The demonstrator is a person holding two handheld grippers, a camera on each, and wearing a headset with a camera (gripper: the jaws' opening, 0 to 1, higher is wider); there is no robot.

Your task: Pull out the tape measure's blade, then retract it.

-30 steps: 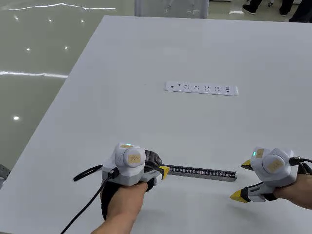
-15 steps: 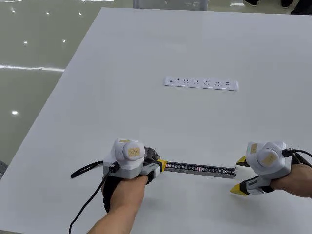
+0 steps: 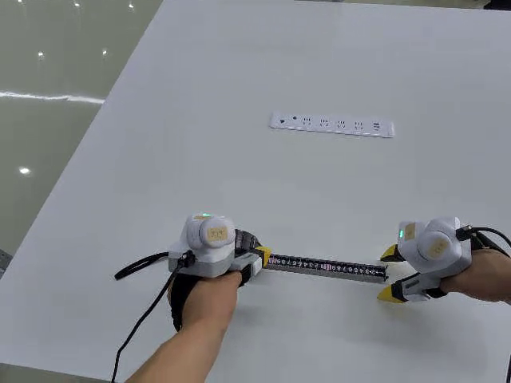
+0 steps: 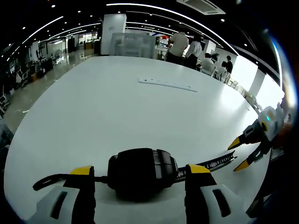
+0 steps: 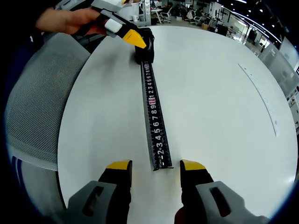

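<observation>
Done: the blade (image 5: 154, 116) is drawn out of the tape measure (image 4: 140, 173) and lies flat on the worktop (image 3: 239, 96).
Remaining: retraction, by my reading.
Left gripper (image 3: 254, 262): its fingers (image 4: 81, 171) clamp the tape measure near the front edge.
Blade axis: runs left to right, with the free end pointing rightward.
Right gripper (image 5: 155, 164): its fingers (image 5: 119, 165) are wide, and the blade's end lies between them, ungripped.

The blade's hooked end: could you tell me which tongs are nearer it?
Right. The right tongs straddle the hooked end, open; the left tongs grip the case at the far end.
</observation>
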